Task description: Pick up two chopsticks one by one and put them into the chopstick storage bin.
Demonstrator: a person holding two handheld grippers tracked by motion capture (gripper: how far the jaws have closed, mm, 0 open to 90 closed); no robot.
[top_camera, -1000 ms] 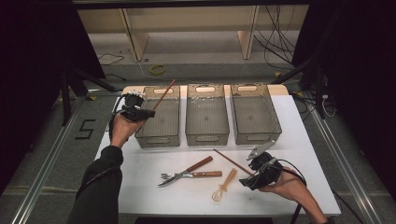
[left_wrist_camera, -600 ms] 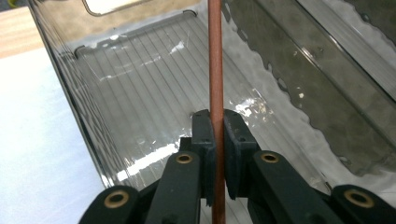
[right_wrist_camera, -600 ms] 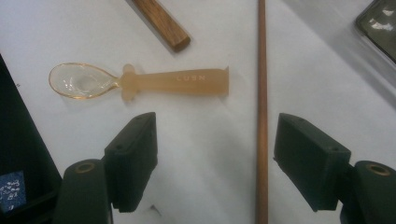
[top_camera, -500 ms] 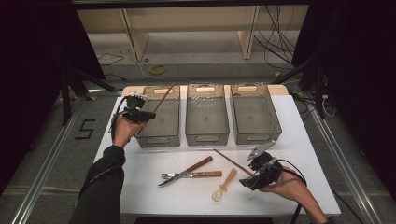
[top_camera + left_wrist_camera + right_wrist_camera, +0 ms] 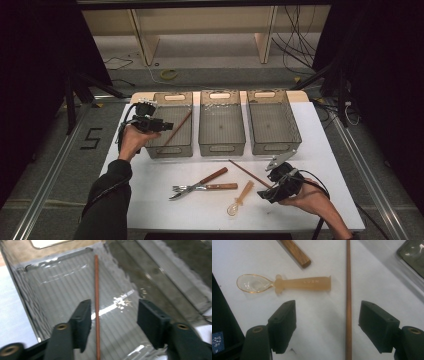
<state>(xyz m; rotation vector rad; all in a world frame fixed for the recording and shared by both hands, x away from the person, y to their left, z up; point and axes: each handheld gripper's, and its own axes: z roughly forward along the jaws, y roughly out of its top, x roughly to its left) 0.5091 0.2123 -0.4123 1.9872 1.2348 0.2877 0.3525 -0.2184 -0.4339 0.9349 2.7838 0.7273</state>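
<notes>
**Left chopstick dropped in bin, right one next**

Since the earlier frames, the left tongs [image 5: 161, 126] have just been opening, and the chopstick in the bin [image 5: 178, 127] no longer sticks up past the far rim as it did; it now leans lower inside the left bin [image 5: 165, 150]. The hand itself barely shifted. The right tongs [image 5: 265, 192] have not moved.

Step in hand, as I read it: sorting cutlery into the three bins, with one chopstick just let go. In the left gripper view, the rod [image 5: 96, 290] lies between the spread jaws, and neither pad presses on it. So those tongs are open and gripping nothing.

The right tongs are also open and hold nothing. They straddle the second chopstick [image 5: 348, 297], which lies flat on the white desk [image 5: 325, 165] nearer the right jaw.

Next move, my guess: close the right tongs on that chopstick, centred first because the rod is thin and could slip or roll. Then carry it to the left bin.

View differences: the high view gives the layout, with the middle bin [image 5: 221, 145] and right bin [image 5: 272, 145], plus the fork [image 5: 200, 188] and knife [image 5: 202, 181] crossed by the plastic spoon [image 5: 240, 197]. The right gripper view gives the spoon [image 5: 287, 283] close up, with raised lettering on its handle, and the jaw-to-rod gap. The left gripper view shows the ribbed bin floor [image 5: 62, 305] and the clear release.
</notes>
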